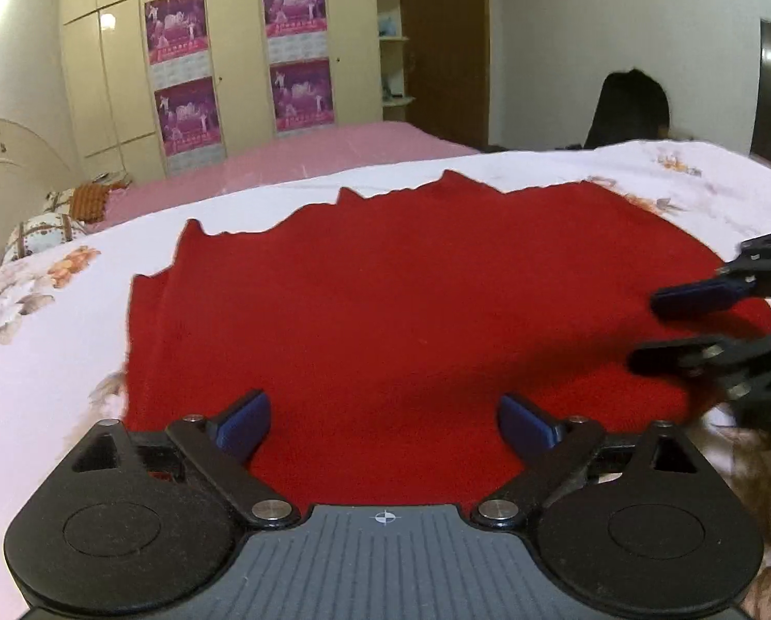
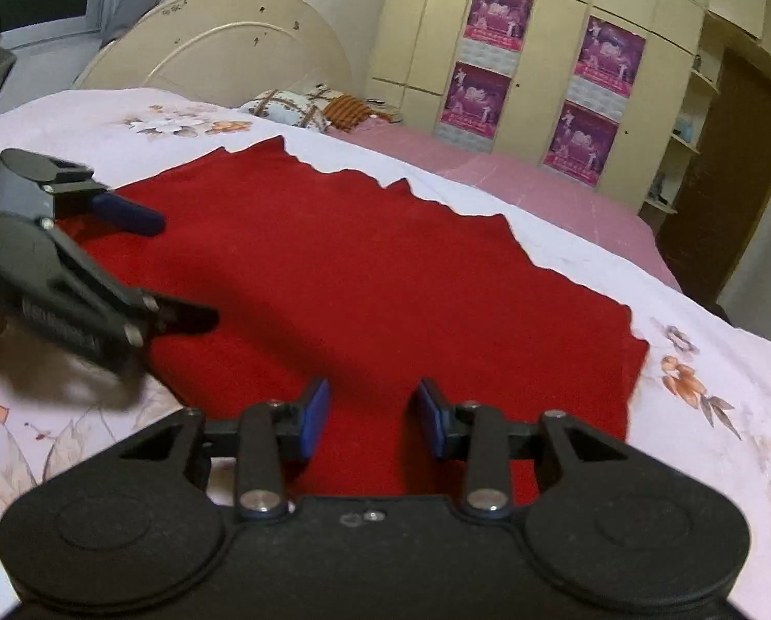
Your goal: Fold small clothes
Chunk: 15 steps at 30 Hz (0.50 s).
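A red knit garment [image 1: 385, 289] lies spread flat on the white floral bedsheet [image 1: 49, 361], its far edge jagged. My left gripper [image 1: 383, 423] is open and empty, hovering over the garment's near edge. My right gripper [image 1: 644, 328] comes in from the right in the left wrist view, open, over the garment's right side. In the right wrist view the garment [image 2: 365, 279] fills the middle, my right gripper [image 2: 372, 416] is open above its near edge, and my left gripper [image 2: 189, 271] shows at the left, open.
A pink bedspread [image 1: 334, 155] lies beyond the white sheet. Pillows [image 2: 303, 106] sit by the cream headboard [image 2: 215, 41]. A cream wardrobe with purple posters [image 2: 540, 77] lines the far wall. A dark chair [image 1: 628, 108] stands by the brown door [image 1: 445, 41].
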Tool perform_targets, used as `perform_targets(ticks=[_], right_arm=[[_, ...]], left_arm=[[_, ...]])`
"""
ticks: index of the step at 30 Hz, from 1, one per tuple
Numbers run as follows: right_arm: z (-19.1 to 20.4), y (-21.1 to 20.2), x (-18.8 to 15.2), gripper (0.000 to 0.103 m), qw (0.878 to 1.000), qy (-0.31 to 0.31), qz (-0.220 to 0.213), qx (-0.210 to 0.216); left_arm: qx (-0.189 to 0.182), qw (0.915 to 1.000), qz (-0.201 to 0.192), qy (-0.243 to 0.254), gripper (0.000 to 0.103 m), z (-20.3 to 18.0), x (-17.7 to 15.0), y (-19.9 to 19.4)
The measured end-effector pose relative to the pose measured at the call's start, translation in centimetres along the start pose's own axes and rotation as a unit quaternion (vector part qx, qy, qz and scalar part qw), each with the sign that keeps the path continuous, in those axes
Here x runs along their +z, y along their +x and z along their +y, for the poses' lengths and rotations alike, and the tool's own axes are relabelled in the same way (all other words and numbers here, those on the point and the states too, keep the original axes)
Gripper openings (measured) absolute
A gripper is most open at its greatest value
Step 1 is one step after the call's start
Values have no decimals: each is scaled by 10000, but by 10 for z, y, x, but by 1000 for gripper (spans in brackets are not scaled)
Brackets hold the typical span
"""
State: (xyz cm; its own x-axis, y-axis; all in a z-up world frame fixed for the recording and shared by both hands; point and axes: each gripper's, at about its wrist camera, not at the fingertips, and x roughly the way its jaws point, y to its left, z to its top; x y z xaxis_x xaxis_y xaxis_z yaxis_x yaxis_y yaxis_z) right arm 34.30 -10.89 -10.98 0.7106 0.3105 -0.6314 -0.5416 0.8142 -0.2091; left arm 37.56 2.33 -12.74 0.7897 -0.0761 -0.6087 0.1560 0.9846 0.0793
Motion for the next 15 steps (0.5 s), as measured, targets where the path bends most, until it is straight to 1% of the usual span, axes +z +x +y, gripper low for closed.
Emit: perform_targets(ticks=[3,6,7,9,10,11,12,13,14,15], right_arm=[[-7,-7,-1,36,9995,289,115,-4],[-10,-14,-2,36,9989,435,154,-70],[-9,-23,0,37,9988,461,47,-136],[-10,-35,3,37,9983,537,-181,-112],[-10,-35,2,37,9981,595,-118,-104],[-10,-29,-1,37,9982,593,86,-97],[-8,-20,-5,38,9976,559,382,-151],[-7,-12,-9,38,9968,551,547,-192],[-8,-14,-9,37,9967,632,477,-187],[-10,-16,-7,37,9957,745,519,-188]], left_arm=[[-3,10000,-11,-4,95,7,-4,-4],[128,9998,21,-120,95,9,-2,-16],[102,9997,-71,-225,95,12,-2,-24],[-112,9990,-147,-403,95,15,-5,-34],[-178,9990,-65,-415,95,15,-7,-33],[-177,9990,207,-369,95,13,-12,-26],[-191,9984,374,-380,97,14,-16,-19],[-236,9979,281,-539,97,18,-18,-20],[-245,9972,311,-636,98,20,-17,-21],[-194,9969,319,-694,97,22,-15,-25]])
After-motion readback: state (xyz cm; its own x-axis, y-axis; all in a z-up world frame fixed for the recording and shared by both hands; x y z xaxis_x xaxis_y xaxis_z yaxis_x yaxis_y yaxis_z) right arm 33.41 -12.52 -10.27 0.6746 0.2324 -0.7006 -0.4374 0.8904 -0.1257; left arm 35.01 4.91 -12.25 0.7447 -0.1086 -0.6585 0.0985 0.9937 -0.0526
